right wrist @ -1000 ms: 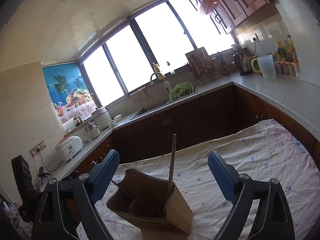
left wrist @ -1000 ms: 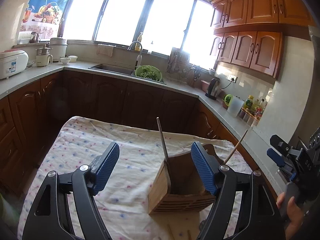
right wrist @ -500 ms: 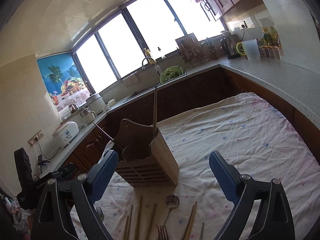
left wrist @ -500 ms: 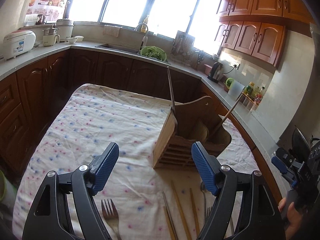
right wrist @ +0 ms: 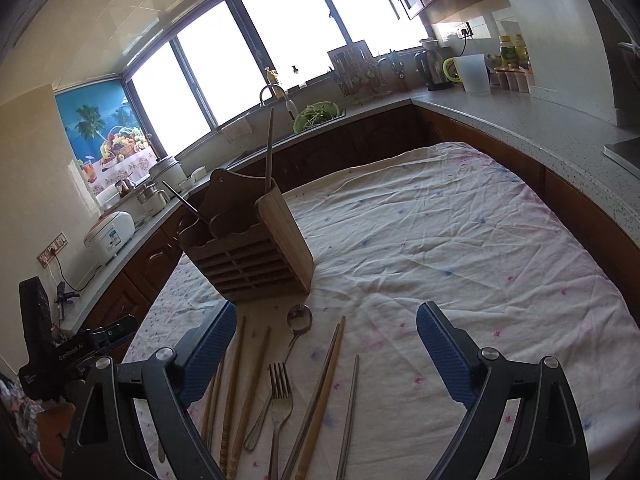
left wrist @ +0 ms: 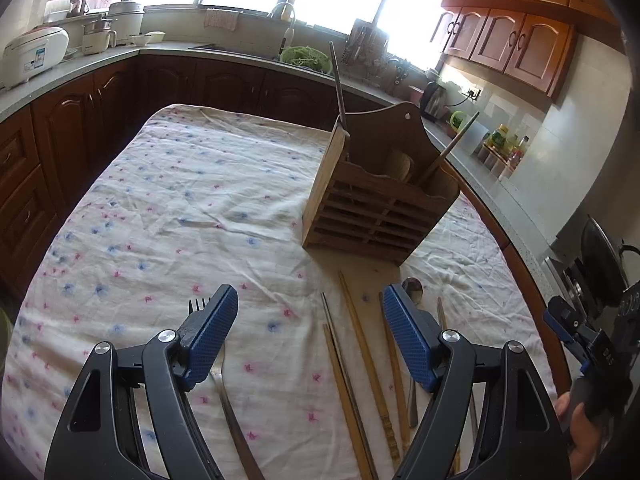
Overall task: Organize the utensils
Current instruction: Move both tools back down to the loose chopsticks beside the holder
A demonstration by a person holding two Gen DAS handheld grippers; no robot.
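Your left hand-held gripper (left wrist: 310, 334) and right hand-held gripper (right wrist: 326, 354) both hang wide open and empty over the chopsticks (right wrist: 320, 392), spoon (right wrist: 299, 317) and fork (right wrist: 280, 392) crowded before the wooden holder (right wrist: 248, 248) on the desk (right wrist: 440, 240); closing carelessly could pinch two utensils together.

Brown wooden holder (left wrist: 376, 216), flower-dotted white cloth (left wrist: 180, 208)

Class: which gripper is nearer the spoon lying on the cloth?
Left. In its own view the left gripper has its right finger over the spoon. The right gripper frames the spoon ahead, left of centre.
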